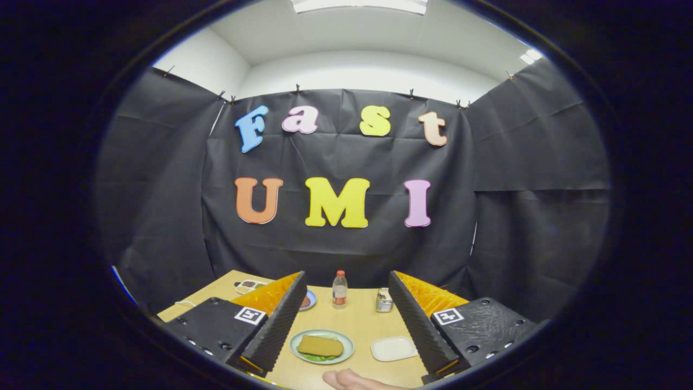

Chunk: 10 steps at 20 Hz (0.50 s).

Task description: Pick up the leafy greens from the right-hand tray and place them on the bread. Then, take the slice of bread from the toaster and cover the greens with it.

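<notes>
On the wooden table (357, 319) the gripper (342, 330) hovers wide open and empty, and between and just ahead of its fingers sits the plate (296, 344) bearing the bread slice (320, 345), long axis crosswise, covering the leafy greens (315, 357), beside the bare white tray (393, 348).

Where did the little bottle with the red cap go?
In the gripper view, the small clear bottle with the red cap stands upright at the wooden table's far edge, beyond the open gripper, left of the small shiny metal toaster.
</notes>
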{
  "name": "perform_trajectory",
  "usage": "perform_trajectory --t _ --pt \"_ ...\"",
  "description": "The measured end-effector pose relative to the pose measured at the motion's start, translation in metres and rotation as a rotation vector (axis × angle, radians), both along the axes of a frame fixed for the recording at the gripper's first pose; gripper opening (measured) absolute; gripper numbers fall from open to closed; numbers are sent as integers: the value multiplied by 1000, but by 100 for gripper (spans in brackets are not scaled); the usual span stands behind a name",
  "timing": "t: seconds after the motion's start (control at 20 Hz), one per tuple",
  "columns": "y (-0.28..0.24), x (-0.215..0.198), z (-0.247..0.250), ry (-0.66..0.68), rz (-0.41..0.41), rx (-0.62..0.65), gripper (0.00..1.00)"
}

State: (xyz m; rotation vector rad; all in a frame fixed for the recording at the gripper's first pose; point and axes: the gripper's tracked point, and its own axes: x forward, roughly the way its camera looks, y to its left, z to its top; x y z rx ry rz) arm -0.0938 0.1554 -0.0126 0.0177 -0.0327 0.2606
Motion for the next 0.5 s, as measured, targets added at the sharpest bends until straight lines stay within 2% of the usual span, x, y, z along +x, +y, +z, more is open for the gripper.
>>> perform_trajectory --t 0.5 --pt "20 -2 -7 26 -24 18 96"
